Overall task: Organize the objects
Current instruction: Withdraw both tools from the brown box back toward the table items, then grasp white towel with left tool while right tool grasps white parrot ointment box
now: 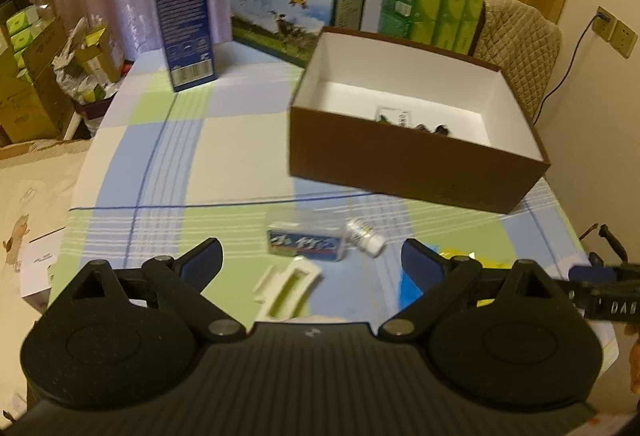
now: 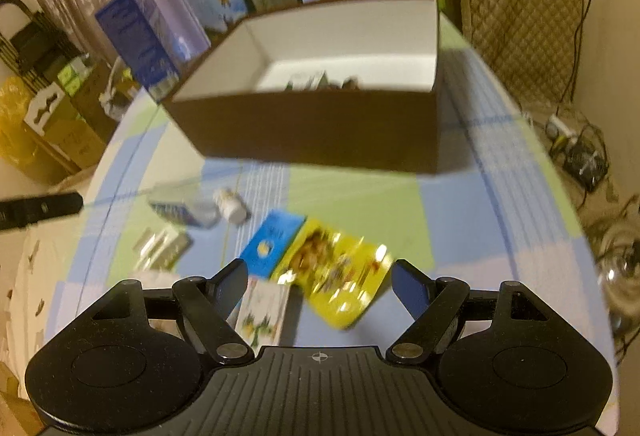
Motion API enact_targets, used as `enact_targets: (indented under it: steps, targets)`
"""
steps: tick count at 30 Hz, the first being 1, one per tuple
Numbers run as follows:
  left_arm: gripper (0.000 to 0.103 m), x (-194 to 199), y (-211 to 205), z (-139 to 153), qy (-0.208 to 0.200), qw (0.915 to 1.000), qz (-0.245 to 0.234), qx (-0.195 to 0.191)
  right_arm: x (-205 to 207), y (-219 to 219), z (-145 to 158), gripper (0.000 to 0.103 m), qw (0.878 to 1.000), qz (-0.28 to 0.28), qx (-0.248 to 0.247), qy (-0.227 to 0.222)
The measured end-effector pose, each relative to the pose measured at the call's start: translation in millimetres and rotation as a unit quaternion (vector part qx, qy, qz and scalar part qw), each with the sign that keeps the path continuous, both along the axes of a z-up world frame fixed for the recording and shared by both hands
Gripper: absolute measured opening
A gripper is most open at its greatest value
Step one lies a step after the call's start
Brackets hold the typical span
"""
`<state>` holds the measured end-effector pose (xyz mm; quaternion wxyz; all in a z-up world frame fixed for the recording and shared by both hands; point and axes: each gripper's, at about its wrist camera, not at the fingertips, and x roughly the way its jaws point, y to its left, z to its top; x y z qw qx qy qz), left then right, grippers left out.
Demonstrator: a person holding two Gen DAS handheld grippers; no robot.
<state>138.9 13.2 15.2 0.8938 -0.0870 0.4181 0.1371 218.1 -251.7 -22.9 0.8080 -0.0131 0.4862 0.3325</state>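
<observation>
Few box (image 1: pixel 408 160) contents (image 1: pixel 412 122), blurred.

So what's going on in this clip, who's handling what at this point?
A person holds two grippers over a checked tablecloth, tidying small items into a brown box. Both the left gripper and the right gripper are open and hold nothing. A few items already lie in the box. A blue packet, a small white bottle, a white tray and a yellow packet remain on the table.
</observation>
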Motion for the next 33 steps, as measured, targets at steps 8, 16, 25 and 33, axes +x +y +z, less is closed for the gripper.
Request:
enact_targets:
  steps: [8,16,25,33]
  targets:
    - [0.094,-25,40,-17,0.026,0.9997,-0.003,-0.001,-34,22,-25,0.076,0.999,-0.002,-0.026,0.031]
    - [0.094,-32,67,-39,0.05,0.9985,-0.013,-0.019,-50,42,-50,0.069,0.998,-0.012,-0.046,0.044]
    - [0.094,-27,77,-57,0.07,0.9964,-0.036,-0.033,-55,54,-74,0.057,0.997,-0.023,-0.049,0.059]
    - [0.094,-22,67,-67,0.084,0.9935,-0.065,-0.041,-54,60,-84,0.05,0.996,-0.028,-0.05,0.066]
